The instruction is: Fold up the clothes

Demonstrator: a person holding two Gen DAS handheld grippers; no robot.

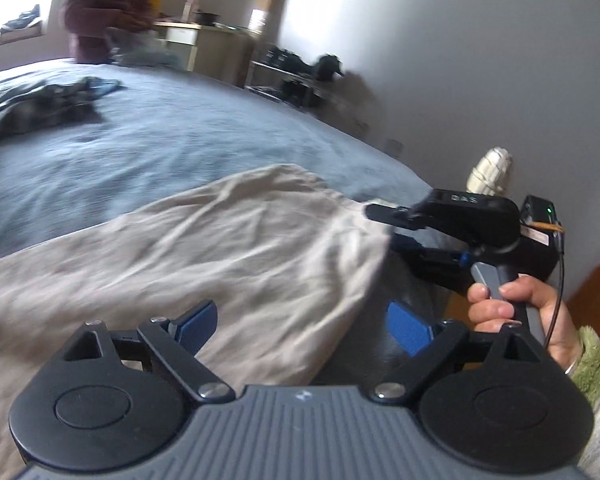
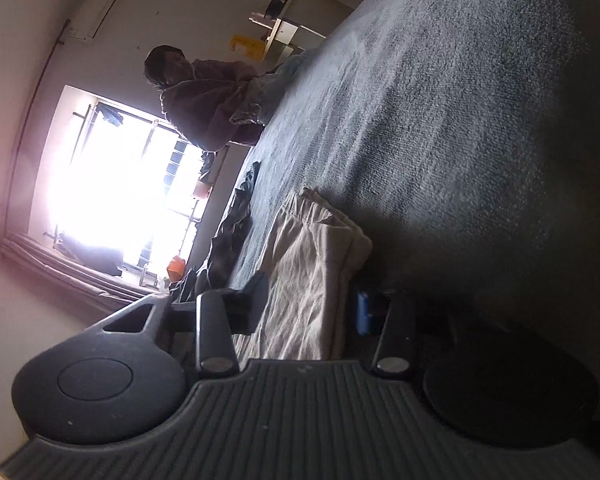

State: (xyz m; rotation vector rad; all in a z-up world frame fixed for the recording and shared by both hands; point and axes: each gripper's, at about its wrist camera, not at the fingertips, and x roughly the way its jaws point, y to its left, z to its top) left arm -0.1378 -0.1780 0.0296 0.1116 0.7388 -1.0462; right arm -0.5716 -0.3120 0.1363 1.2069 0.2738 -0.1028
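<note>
Bedroom, daylight from a bright window [image 2: 112,184]; work surface is a bed with a grey-blue blanket [image 1: 204,136], white wall to the right.

Item 1, far left edge of the bed: a dark crumpled garment [image 1: 40,104], unfolded, well apart from the work in hand (judged to be waiting its turn).

Item 2, far edge of the bed: a second person in a dark red jacket [image 1: 104,12], handling pale cloth there; no part in this entry.

Item 3, near edge of the bed, centre: a beige garment [image 1: 204,256], spread loosely with many wrinkles. In the right wrist view its gathered band end lies doubled, two layers showing at the edge, so one lengthwise fold seems made; the cross folds and a smoothing are judged outstanding.

Item 4, left gripper [image 1: 304,326]: blue pads wide apart, nothing between them, hovering above the beige garment's near portion.

Item 5, right gripper [image 1: 374,211]: held in a hand [image 1: 520,312] with a fuzzy green cuff, at the garment's right-hand edge. The right wrist view shows its jaws partly closed with the beige cloth lying between them; whether the pads actually pinch the cloth I cannot tell, the near side being in shadow.

Progress: early. One piece partway, one untouched.
</note>
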